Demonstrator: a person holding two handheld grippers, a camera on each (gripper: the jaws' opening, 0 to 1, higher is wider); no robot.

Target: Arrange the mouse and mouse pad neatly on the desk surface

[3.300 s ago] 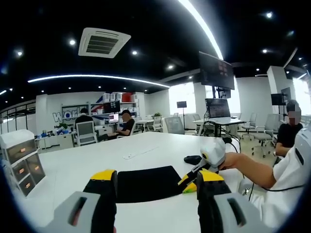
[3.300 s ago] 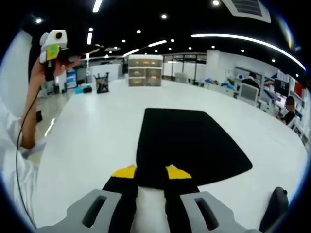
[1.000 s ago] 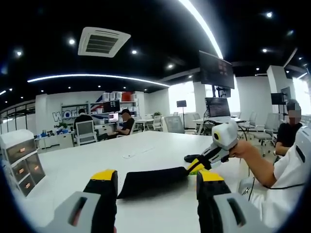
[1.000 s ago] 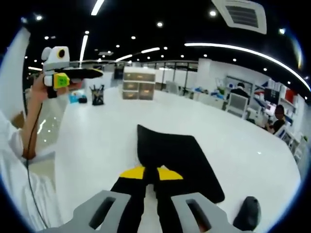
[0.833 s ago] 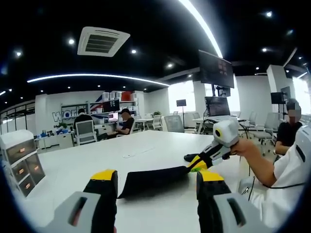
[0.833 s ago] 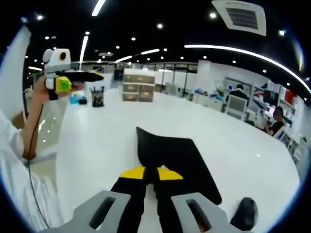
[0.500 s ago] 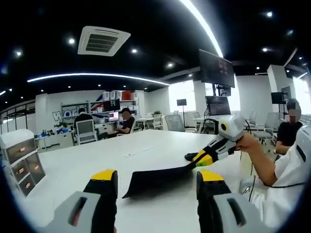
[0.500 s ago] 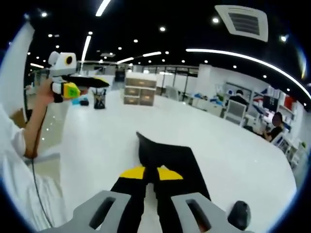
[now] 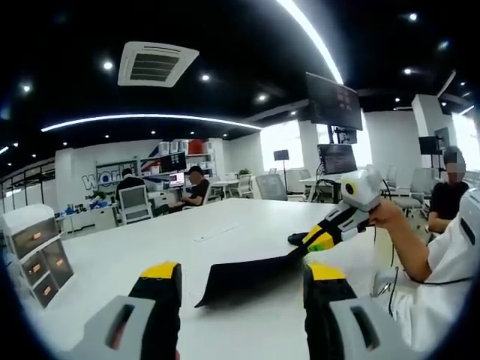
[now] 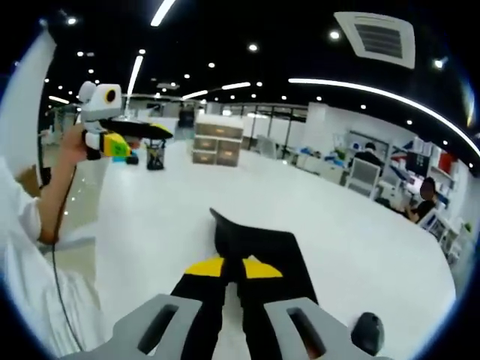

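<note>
A black mouse pad (image 9: 247,274) slopes over the white desk (image 9: 127,255): its right edge is lifted and its left end rests on the desk. My right gripper (image 9: 315,243) is shut on that raised edge. In the right gripper view the pad (image 10: 262,247) runs forward from my right gripper's (image 10: 229,268) closed yellow tips. A black mouse (image 10: 365,332) lies on the desk to the right of the pad and shows just behind the right gripper (image 9: 295,238). My left gripper (image 9: 242,271) hangs open above the desk with nothing between its jaws; a hand holds it up (image 10: 161,133).
A small drawer unit (image 10: 217,141) and a pen holder (image 10: 155,155) stand at the far end of the desk (image 10: 150,217). The person's white sleeve (image 9: 450,255) is at the desk's right side. Other desks, chairs and seated people lie beyond.
The pad lay flat 3.3 s ago. My right gripper has since raised its edge and carried it up and to the right, so the pad now slopes. The left gripper stays open.
</note>
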